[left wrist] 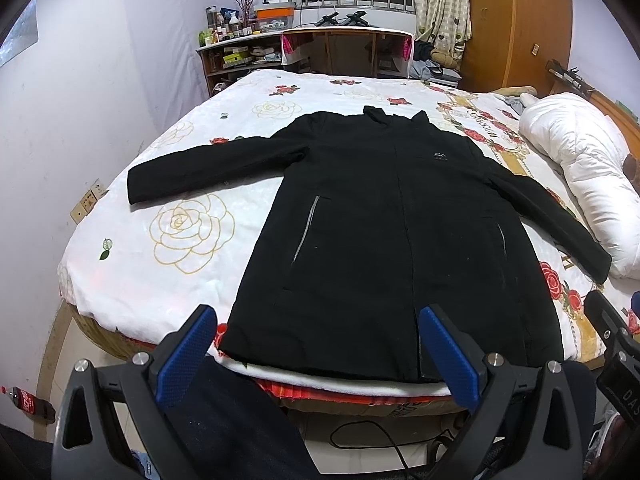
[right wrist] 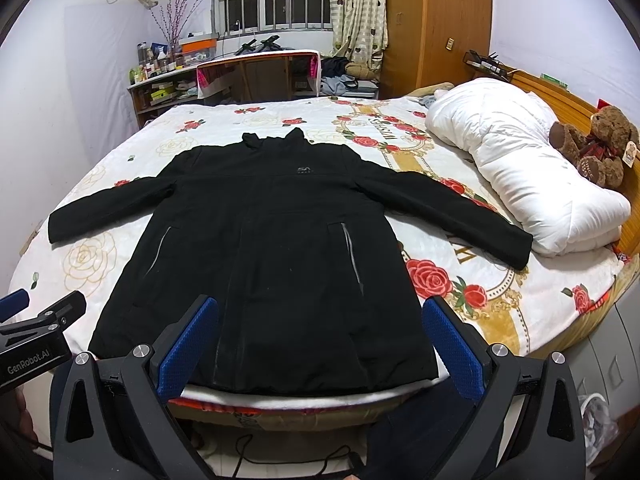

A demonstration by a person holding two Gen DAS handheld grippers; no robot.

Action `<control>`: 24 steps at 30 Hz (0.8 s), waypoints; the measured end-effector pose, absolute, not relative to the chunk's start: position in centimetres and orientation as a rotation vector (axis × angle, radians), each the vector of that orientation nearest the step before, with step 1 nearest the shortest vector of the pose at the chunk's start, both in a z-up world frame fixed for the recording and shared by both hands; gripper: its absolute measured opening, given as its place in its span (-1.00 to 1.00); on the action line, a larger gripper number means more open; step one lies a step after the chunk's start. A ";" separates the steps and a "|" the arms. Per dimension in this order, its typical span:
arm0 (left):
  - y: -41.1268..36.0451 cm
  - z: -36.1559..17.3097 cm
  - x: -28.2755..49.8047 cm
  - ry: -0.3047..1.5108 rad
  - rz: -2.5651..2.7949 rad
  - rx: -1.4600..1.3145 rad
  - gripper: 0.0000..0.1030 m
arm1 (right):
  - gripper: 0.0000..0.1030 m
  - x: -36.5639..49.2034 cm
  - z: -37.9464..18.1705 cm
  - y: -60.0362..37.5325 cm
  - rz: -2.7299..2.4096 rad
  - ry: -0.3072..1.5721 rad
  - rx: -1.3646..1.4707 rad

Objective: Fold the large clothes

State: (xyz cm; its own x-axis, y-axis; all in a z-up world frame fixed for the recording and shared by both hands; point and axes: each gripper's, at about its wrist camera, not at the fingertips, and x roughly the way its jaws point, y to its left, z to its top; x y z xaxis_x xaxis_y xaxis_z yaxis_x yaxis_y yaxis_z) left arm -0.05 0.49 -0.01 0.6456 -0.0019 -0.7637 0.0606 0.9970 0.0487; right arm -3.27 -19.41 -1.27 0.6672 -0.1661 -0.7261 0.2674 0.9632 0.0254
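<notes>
A long black coat (left wrist: pixel 372 216) (right wrist: pixel 264 240) lies flat and face up on the bed, collar away from me, both sleeves spread out to the sides, hem at the near edge. My left gripper (left wrist: pixel 316 320) hovers open just short of the hem, nothing between its blue pads (left wrist: pixel 188 356). My right gripper (right wrist: pixel 320 312) is likewise open above the hem, empty, blue pads (right wrist: pixel 452 344) wide apart. The right gripper's body (left wrist: pixel 616 344) shows at the right edge of the left wrist view; the left gripper's body (right wrist: pixel 36 332) shows at the left edge of the right wrist view.
The bed (left wrist: pixel 188 224) has a white cover with rose prints. A rolled white duvet (right wrist: pixel 520 168) and a teddy bear (right wrist: pixel 596 144) lie along the right side. Shelves and a desk (left wrist: pixel 344 48) stand beyond the bed. A bottle (left wrist: pixel 28 400) and a cable (left wrist: pixel 372 436) lie on the floor.
</notes>
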 end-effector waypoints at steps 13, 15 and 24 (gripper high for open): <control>0.8 -0.2 0.1 0.877 -0.037 0.067 0.99 | 0.97 -3.4 -1.3 -19.5 -0.248 0.804 0.134; 0.8 -0.2 0.1 0.877 -0.039 0.069 0.98 | 0.97 -3.4 -1.3 -19.5 -0.247 0.804 0.135; 0.7 -0.1 0.1 0.873 -0.033 0.071 0.99 | 0.97 -3.3 -1.3 -19.5 -0.248 0.804 0.134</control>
State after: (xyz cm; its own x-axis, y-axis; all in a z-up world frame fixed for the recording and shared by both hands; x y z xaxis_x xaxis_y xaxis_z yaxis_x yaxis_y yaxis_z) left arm 0.07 0.75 -0.15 0.6423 0.0000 -0.7664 0.0577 0.9972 0.0484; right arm -3.35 -19.47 -1.29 0.6667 -0.1681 -0.7261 0.2694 0.9627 0.0245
